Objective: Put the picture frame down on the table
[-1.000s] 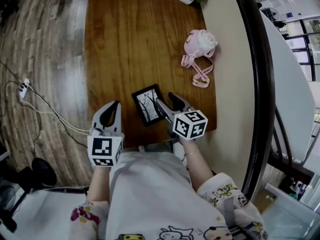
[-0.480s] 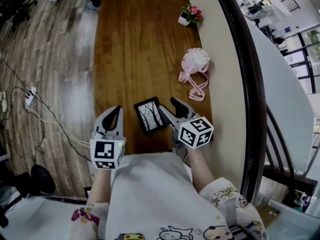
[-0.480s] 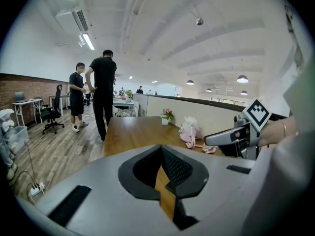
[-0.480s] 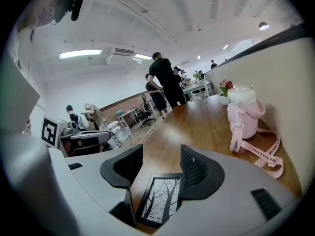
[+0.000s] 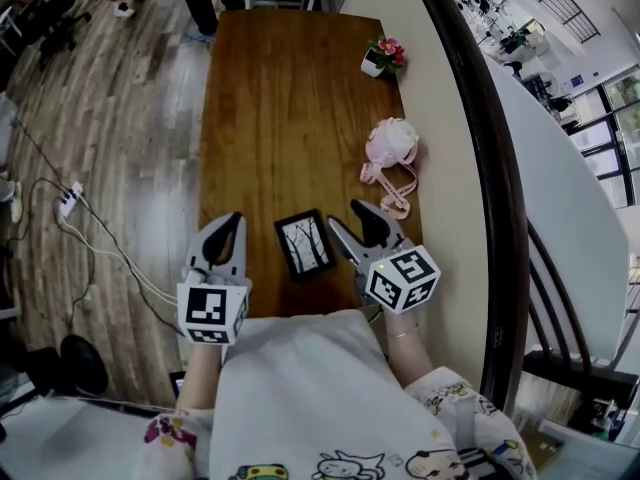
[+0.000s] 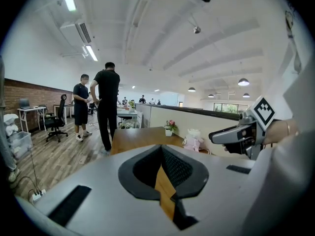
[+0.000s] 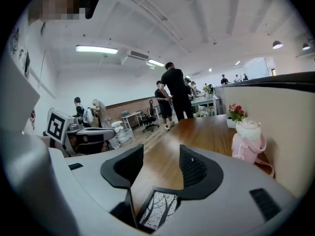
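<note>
Right claw (image 5: 346,214) gapes beside picture frame (image 5: 305,244); pot (image 5: 371,66) holds flowers (image 5: 386,47).

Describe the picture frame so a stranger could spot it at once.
On the long brown wooden table, look at the end nearest the person. The small black rectangular picture frame lies flat there, between the left tool and right tool. Unlike the pink teapot-shaped toy and white flower pot beyond, it shows bare black trees.

picture frame (image 5: 305,245) — black, bare-tree print | seemingly flat, face up | wooden table (image 5: 290,98), near edge
</note>
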Available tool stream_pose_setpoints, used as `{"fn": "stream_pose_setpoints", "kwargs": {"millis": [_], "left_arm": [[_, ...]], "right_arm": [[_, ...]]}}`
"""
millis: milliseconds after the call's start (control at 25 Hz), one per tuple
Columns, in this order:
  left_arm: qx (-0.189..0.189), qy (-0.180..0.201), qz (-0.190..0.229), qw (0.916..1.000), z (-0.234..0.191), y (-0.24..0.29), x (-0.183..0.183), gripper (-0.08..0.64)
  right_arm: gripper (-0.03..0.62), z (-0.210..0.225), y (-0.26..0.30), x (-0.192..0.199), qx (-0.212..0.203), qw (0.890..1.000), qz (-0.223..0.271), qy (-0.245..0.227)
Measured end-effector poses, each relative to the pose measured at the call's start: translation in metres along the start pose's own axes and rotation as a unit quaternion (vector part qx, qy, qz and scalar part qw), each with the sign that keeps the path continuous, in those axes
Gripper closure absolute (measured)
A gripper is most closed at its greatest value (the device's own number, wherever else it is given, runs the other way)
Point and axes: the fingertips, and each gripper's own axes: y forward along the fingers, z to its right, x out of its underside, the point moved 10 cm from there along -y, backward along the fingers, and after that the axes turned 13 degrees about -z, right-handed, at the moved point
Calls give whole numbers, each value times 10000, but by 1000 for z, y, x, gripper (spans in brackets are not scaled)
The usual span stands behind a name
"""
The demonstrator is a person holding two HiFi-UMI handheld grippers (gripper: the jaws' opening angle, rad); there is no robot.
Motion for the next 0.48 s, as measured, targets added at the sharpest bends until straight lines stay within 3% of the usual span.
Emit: {"fn": "stream_pose_setpoints", "kwargs": {"millis": [200, 480], "left_arm": [[3, 28, 85, 10000, 1, -7, -6, 556], [-10, -32, 115, 9999, 4, -11, -6, 557]], "right_arm": [[381, -4, -9, -10, -19, 9997, 174, -146], [496, -7, -19, -18, 44, 9982, 431, -415]]}}
